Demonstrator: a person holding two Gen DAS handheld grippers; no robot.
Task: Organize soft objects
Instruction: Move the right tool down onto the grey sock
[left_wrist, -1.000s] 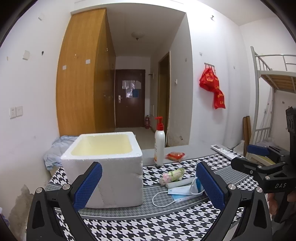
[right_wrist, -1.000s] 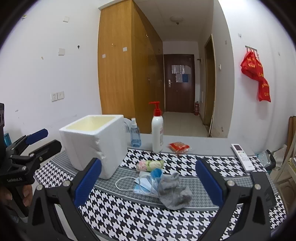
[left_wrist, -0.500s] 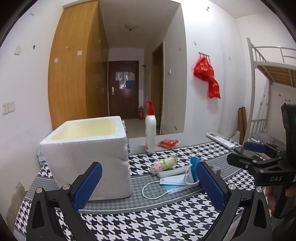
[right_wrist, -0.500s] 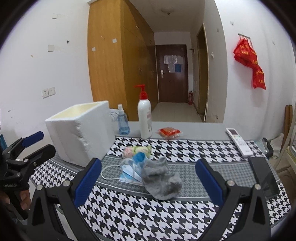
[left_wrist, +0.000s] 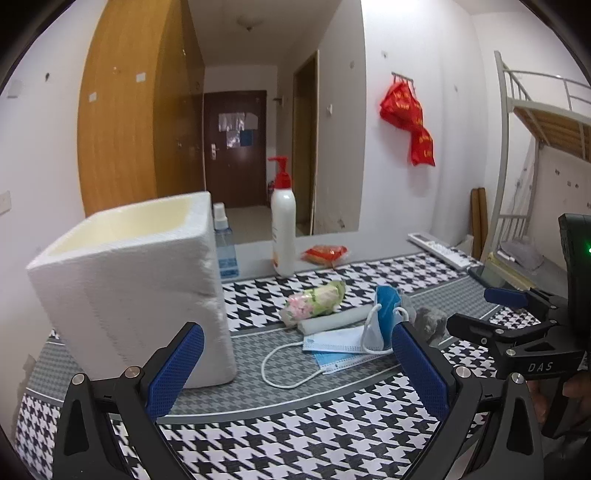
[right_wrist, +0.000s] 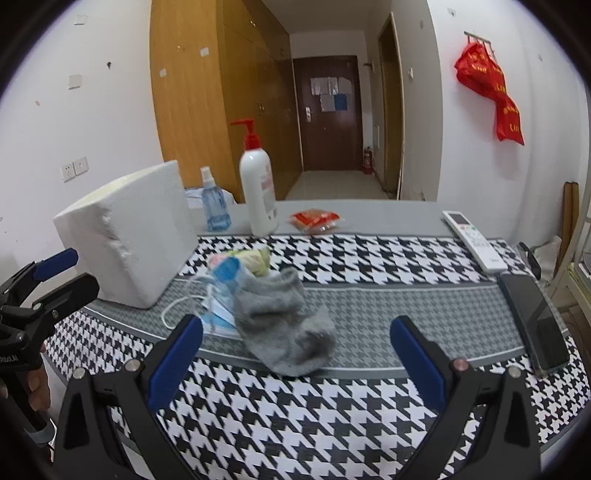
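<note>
A grey sock (right_wrist: 284, 325) lies on the houndstooth cloth just ahead of my open, empty right gripper (right_wrist: 295, 362). Left of it lie blue face masks (right_wrist: 221, 295) and a pink-green rolled cloth (right_wrist: 251, 256). In the left wrist view the masks (left_wrist: 343, 343), the rolled cloth (left_wrist: 317, 301), a grey roll (left_wrist: 336, 319) and the sock's edge (left_wrist: 428, 321) lie ahead of my open, empty left gripper (left_wrist: 295, 373). A white foam box (left_wrist: 129, 288), open on top, stands to the left; it also shows in the right wrist view (right_wrist: 129, 236).
A pump bottle (right_wrist: 258, 192), a spray bottle (right_wrist: 214, 203) and a red packet (right_wrist: 314, 219) stand behind the pile. A remote (right_wrist: 474, 240) and a phone (right_wrist: 535, 317) lie at the right. A bunk bed (left_wrist: 535, 147) stands at the far right.
Both grippers have moved lower and nearer to the table; the pile and the box look bigger. Both stay open and empty.
</note>
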